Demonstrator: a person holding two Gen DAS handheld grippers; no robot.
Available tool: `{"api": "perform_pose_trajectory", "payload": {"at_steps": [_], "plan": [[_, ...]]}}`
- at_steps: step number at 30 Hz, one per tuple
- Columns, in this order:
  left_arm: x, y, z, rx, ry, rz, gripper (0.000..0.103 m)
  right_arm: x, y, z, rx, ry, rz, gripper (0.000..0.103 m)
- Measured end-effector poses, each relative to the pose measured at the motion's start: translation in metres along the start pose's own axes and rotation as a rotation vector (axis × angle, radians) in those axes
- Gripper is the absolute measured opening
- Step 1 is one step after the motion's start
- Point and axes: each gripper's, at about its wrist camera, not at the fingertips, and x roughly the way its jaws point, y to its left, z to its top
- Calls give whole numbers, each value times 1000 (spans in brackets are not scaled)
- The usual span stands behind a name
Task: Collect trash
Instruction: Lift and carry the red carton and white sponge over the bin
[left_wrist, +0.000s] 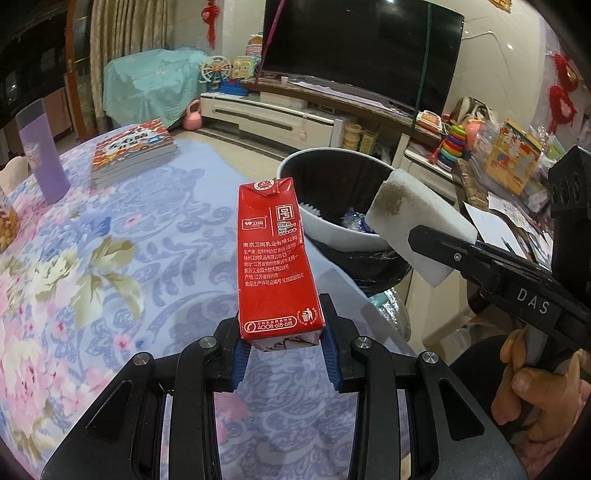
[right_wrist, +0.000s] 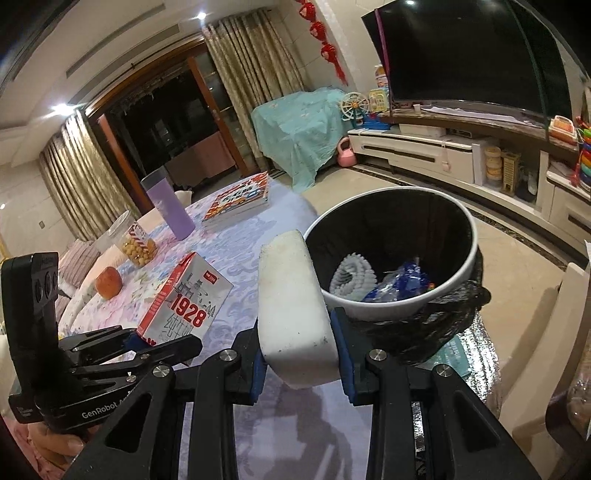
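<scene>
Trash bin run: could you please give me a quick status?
Left gripper shut on red milk carton. Right gripper shut on white foam block. White bin with black liner ahead, nothing blocking.

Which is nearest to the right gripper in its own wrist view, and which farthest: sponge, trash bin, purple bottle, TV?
1. Sponge: clamped between the right gripper's pads.
2. Trash bin: just ahead, right of the sponge.
3. Purple bottle: on the table, far left.
4. TV: across the room, upper right.
</scene>
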Motion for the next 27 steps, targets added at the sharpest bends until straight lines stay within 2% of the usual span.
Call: {"api": "perform_pose_trajectory", "payload": {"at_steps": [14, 27], "plan": [[12, -25, 19, 47, 8, -30, 32, -6, -25, 9, 33, -14, -33, 32], [26, -37, 41, 85, 10, -26, 32, 0, -41, 27, 29, -11, -62, 32]]}}
